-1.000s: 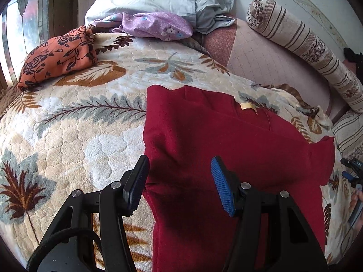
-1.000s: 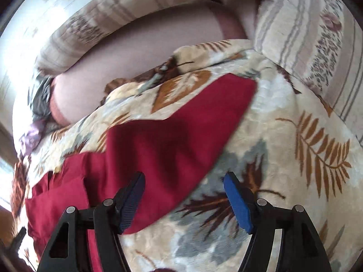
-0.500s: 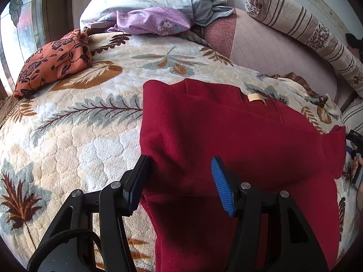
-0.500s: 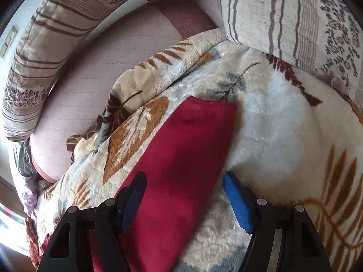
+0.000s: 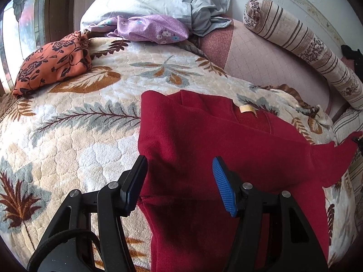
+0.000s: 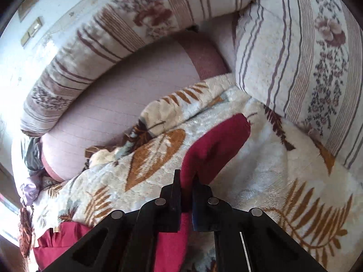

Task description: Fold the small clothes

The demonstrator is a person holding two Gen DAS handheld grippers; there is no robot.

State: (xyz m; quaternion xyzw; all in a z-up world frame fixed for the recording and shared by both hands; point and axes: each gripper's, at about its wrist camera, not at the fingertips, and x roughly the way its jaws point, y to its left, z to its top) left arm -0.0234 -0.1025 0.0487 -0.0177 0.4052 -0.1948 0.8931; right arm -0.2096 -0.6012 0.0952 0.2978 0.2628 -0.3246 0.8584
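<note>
One fold looks done on the red garment (image 5: 204, 140), which lies on the leaf-patterned blanket (image 5: 68, 136) with its left side already turned in over the body. Its right sleeve (image 6: 213, 145) is pinched between the just-closed jaws of the right gripper (image 6: 186, 195) and, by my judgement, awaits folding inward. Jaws apart, the left gripper (image 5: 179, 181) hovers over the garment's near-left edge, holding nothing.

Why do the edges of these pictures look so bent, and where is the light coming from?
Both views are fisheye, so the bed curves and the corners go black. In the left wrist view daylight enters through the window, and the left gripper shadows the red garment. In the right wrist view the wall is washed out and the striped bolster is blurred.
</note>
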